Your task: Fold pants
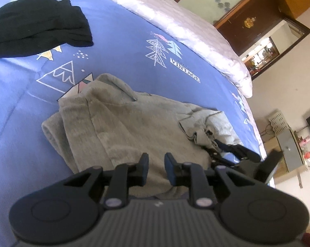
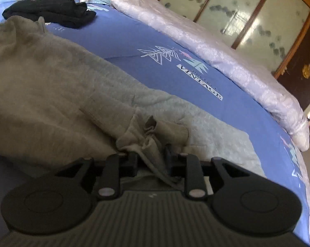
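Home bedroom: bed (image 1: 122, 30), wardrobe (image 2: 247, 14)

Soft daylight glares off the pale quilt (image 1: 196, 30) and the glass panels (image 2: 247, 16) beyond it, while both fisheye views bend hard at the edges and the grey pants (image 2: 41, 92) smear with blur.

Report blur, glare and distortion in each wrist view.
Left wrist: strong fisheye bends the bed edge; the bright doorway is blown out; the grey pants look sharp. Right wrist: the pants smear at left; glare washes the wardrobe panels.
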Available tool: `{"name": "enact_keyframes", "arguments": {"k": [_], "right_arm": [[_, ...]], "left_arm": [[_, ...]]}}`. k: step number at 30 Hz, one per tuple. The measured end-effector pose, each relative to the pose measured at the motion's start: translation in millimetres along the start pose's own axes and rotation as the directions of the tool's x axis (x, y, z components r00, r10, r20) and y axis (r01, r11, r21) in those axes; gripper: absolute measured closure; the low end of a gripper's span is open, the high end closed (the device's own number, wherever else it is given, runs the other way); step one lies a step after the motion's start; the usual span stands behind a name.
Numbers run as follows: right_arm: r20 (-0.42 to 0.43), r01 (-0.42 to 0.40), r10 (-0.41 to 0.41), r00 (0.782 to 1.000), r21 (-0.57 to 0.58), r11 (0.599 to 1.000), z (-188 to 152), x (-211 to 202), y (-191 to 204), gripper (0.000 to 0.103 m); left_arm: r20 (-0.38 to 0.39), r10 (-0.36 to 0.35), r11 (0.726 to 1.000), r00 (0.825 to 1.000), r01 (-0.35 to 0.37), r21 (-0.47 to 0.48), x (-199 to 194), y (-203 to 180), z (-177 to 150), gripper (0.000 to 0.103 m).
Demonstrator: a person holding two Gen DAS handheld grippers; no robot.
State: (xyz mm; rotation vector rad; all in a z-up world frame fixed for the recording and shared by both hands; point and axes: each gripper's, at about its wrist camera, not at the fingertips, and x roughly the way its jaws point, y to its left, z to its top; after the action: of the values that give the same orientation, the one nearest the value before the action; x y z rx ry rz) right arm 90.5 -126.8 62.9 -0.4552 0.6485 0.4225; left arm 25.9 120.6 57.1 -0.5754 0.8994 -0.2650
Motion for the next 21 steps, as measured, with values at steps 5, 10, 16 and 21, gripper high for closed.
{"name": "enact_keyframes", "arguments": {"k": [5,10,16,21], "right_arm": [[0.128,-0.169,0.149,0.980,0.164,0.972,15,-47,-11,0.050],[0.137,-0.253,0.216,0.967,0.378,0.891,21,-12,-22,0.073],[0.023,-0.203,0.235,0.972,0.585,0.785,2,39,-15,0.085],[0.154,-0.269,0.226,0.962,0.692,0.670,-4,2,-55,0.082]], "left_arm": [[-0.020,-0.021,1.000,1.000,0.021,-0.010,10,-1,-5,0.084],[-0.037,-0.019,1.000,0.999,0.019,-0.009,14,-3,-12,0.084],[-0.036,0.002,1.000,0.999,-0.002,-0.011,3,4,-15,0.084],[-0.044,-0.077,0.996,0.996,0.074,-0.052,-17,12,-28,0.079]]}}
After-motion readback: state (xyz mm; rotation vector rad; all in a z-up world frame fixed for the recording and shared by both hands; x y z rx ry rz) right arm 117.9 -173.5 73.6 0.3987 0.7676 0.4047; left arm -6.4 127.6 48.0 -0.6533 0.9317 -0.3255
